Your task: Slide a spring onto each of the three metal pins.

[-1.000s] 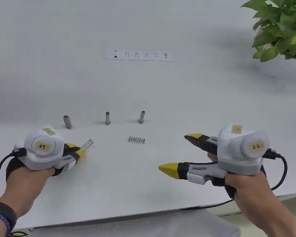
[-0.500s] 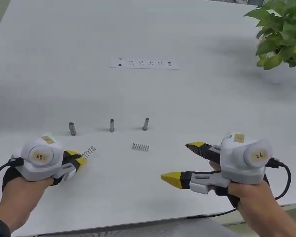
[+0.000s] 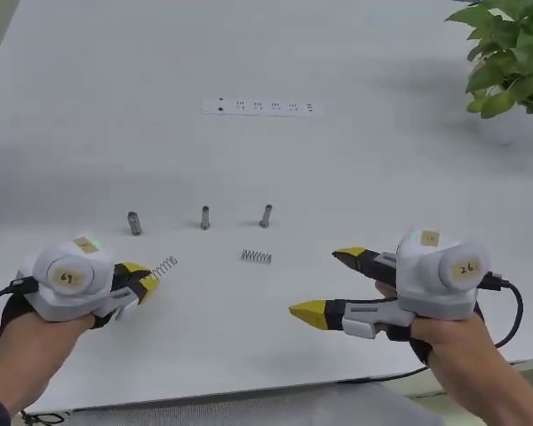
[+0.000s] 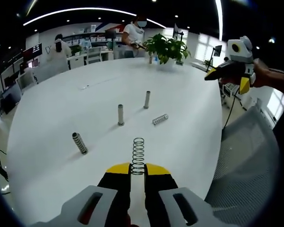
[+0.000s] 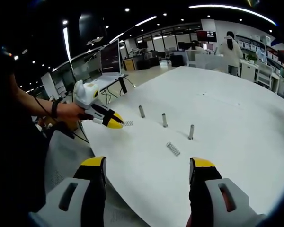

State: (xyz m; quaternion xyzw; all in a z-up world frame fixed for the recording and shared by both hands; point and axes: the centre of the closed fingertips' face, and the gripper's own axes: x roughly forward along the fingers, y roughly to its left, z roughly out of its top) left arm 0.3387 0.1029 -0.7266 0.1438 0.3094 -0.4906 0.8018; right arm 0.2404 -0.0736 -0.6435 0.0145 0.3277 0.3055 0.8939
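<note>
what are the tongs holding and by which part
The left tongs pinch a small coiled metal spring by its near end; the right tongs are open, empty.

White desk (image 3: 382, 160) — dull grey pins (image 3: 205, 216), silvery springs (image 3: 257, 256). Yellow tips over black on the left tongs (image 3: 147, 280) and right tongs (image 3: 315, 282), white housings — green plant (image 3: 506, 62) far right.

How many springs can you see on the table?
3. A fitted spring sits on the left-end pin. A held spring is pinched in the left tool. A loose spring lies on the table near the right-end pin.
</note>
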